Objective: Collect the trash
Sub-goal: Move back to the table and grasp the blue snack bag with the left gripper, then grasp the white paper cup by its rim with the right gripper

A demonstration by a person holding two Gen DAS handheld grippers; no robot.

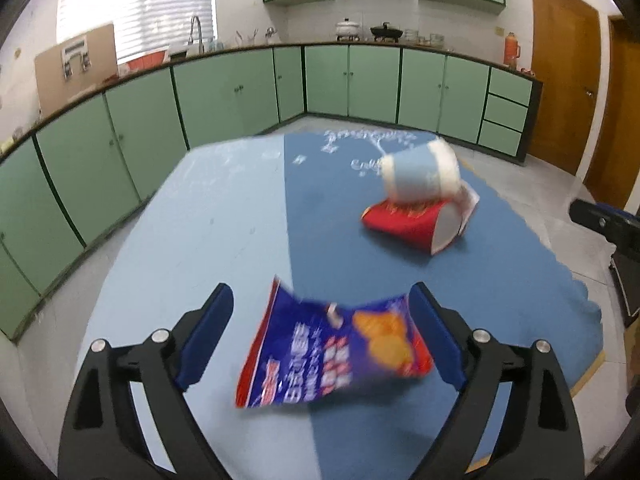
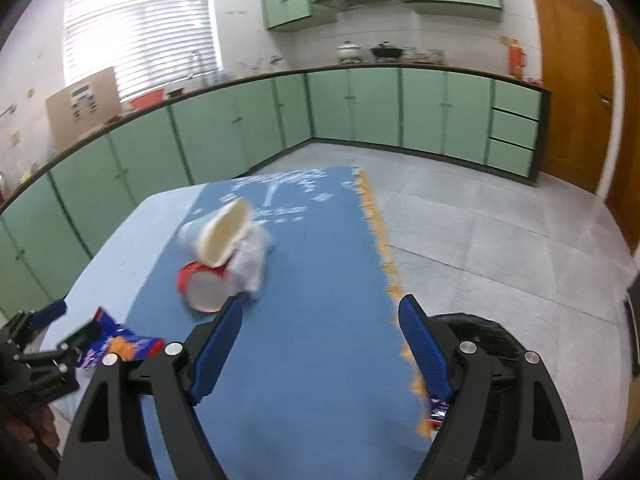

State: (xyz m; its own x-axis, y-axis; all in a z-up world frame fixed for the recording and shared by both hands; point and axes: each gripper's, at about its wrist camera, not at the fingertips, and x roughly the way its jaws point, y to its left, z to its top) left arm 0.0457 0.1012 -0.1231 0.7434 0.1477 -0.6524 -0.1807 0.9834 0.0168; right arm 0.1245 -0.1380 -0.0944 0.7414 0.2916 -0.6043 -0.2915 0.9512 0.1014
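A crumpled blue snack bag [image 1: 332, 354] with red edges and a picture of orange chips lies on the table [image 1: 208, 216], near its front edge, straddling the line where the pale blue cloth meets the darker blue runner [image 1: 460, 280]. It sits between the spread fingers of the left gripper [image 1: 322, 332]: its right edge is touching or very nearly touching the right blue pad, while a clear gap separates its left edge from the left pad. The jaws stand wide apart and pinch nothing. The bag is blurred, so its print cannot be read.

In the right wrist view the same snack bag [image 2: 120, 344] shows at the left, beside the left gripper [image 2: 52, 344], close to the table's near left corner.

Further along the runner, toward the middle of the table, a red paper cup [image 1: 404, 226] lies on its side with its white mouth facing the right edge. A pale blue and white cup [image 1: 420, 174] rests tipped on top of it, and a crumpled white tissue [image 1: 468, 202] is tucked against both on the right-edge side.

The right gripper [image 2: 320, 344] hovers over the runner near its fringed right edge, its fingers spread wide and holding nothing; the red cup lies just beyond its left fingertip. A black bin [image 2: 484, 336] shows below the table's right edge, behind the right finger.
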